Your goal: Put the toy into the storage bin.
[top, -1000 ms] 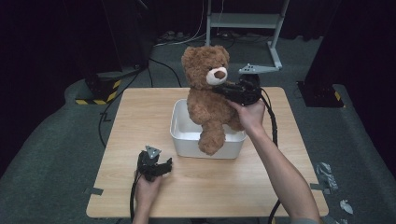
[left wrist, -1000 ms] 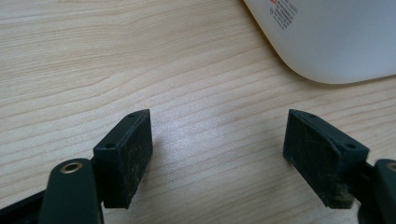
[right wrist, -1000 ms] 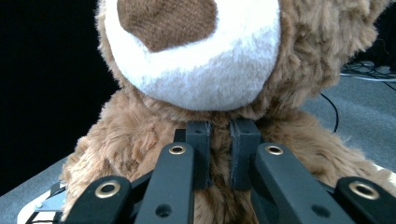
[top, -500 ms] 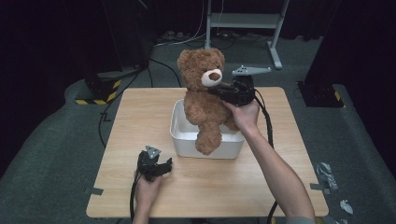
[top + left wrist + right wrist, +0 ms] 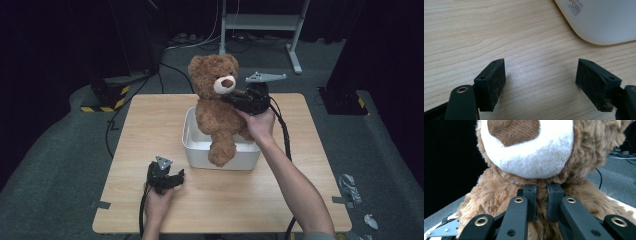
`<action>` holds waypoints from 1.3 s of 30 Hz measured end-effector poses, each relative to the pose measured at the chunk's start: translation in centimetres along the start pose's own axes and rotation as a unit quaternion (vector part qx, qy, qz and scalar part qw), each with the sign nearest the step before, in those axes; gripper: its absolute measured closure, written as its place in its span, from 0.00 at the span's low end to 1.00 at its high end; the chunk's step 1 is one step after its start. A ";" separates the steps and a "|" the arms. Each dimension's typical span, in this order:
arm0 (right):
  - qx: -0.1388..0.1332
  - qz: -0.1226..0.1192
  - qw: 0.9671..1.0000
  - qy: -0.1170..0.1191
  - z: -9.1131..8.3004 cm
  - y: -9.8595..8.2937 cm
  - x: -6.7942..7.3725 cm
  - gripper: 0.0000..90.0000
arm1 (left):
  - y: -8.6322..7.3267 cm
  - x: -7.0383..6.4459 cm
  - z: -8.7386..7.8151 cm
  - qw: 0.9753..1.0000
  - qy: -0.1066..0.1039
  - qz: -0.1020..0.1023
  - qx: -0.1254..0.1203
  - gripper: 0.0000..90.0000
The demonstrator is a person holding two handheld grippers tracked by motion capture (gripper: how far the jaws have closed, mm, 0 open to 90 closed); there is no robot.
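My right gripper (image 5: 235,100) pinches teddy bear (image 5: 216,102) over white bin (image 5: 196,145), label (image 5: 575,8) unreadable; left gripper (image 5: 172,179) spread near it.

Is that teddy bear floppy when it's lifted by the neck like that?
Probably soft: the right gripper pinches plush under the teddy bear's chin nearly flat. Its leg dangles over the white tub, suggesting limp limbs. Likely light.
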State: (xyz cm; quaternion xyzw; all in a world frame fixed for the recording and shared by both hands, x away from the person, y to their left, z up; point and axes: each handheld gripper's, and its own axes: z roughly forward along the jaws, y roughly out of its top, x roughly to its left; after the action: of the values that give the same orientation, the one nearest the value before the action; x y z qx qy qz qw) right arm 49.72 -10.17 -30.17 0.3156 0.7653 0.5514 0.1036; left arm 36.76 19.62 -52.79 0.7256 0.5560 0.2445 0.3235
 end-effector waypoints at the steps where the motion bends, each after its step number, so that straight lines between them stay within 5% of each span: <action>1: 0.000 -0.001 1.000 0.000 0.1 0.0 0.0 0.90 | 0.0 0.0 0.0 1.000 0.000 0.000 0.000 0.26; 39: -0.007 -0.017 1.000 -0.018 1.1 0.2 0.3 0.90 | 0.0 0.0 0.0 1.000 -0.001 0.000 0.000 0.26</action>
State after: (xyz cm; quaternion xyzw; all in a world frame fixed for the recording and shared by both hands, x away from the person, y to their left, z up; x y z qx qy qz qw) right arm 50.13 -9.12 -30.38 0.3122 0.7647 0.5487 0.1290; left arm 36.78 19.63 -52.79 0.7261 0.5553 0.2439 0.3239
